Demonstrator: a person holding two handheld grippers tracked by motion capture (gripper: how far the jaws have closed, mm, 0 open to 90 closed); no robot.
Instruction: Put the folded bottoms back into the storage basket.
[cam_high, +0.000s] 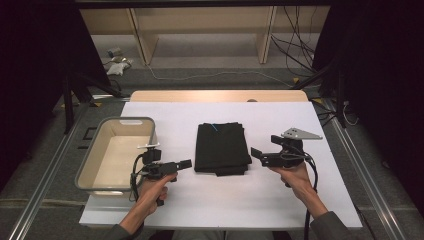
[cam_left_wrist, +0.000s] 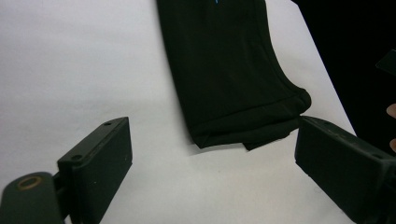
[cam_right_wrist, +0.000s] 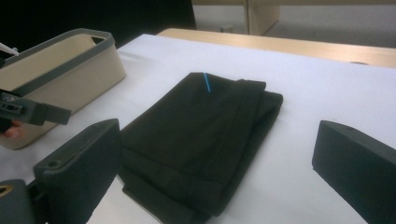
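Fabric, a folded black garment (cam_high: 222, 148) with a thin blue mark near its far edge, lies at the centre of the white-covered table (cam_high: 300, 200). We see the left gripper (cam_high: 185, 163) at its 8 o'clock and the right gripper (cam_high: 256, 153) at its 4 o'clock, both with jaws spread wide and empty, just beside it. A beige plastic bin with a grey rim (cam_high: 116, 152) sits at 9 o'clock.

In the left gripper view the far end of the folded black garment (cam_left_wrist: 229, 70) is cut off by the top edge. The basket (cam_right_wrist: 56, 70) is cut off at the left edge in the right gripper view. Small objects on the floor (cam_high: 117, 60) beyond the tabletop (cam_high: 215, 200) are too small to identify.
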